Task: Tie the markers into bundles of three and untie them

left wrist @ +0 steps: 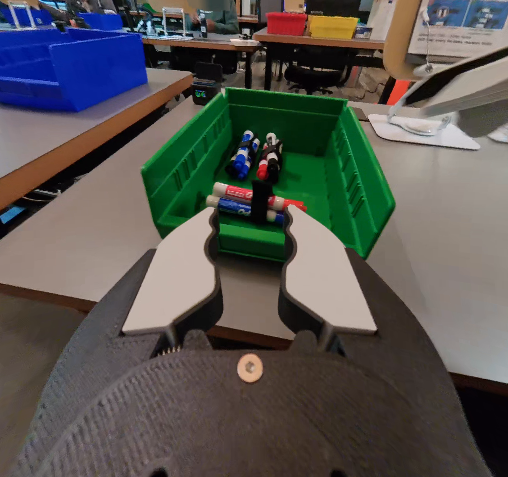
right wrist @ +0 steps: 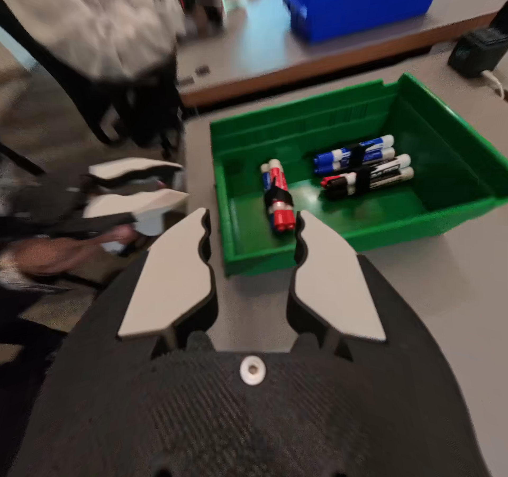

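Observation:
A green bin [left wrist: 192, 166] stands on a grey table and holds three bundles of markers, each bound by a black strap. The nearest bundle [left wrist: 242, 201] is red and blue and lies crosswise. A blue bundle [left wrist: 243, 155] and a red-and-black bundle [left wrist: 270, 158] lie behind it. My left gripper [left wrist: 250, 212] is open and empty, just in front of the bin's near wall. In the right wrist view the bin [right wrist: 316, 114] shows from the side, with the red-and-blue bundle [right wrist: 277, 194] nearest. My right gripper [right wrist: 253, 216] is open and empty above the bin's near corner. The left gripper [right wrist: 154, 186] shows blurred at the left.
Blue bins [left wrist: 71, 70] stand on the neighbouring table at the left. A small black device [left wrist: 206, 84] sits behind the green bin. A white monitor stand base [left wrist: 420, 133] is at the right. Red [left wrist: 286, 23] and yellow [left wrist: 332, 26] bins stand on a far desk.

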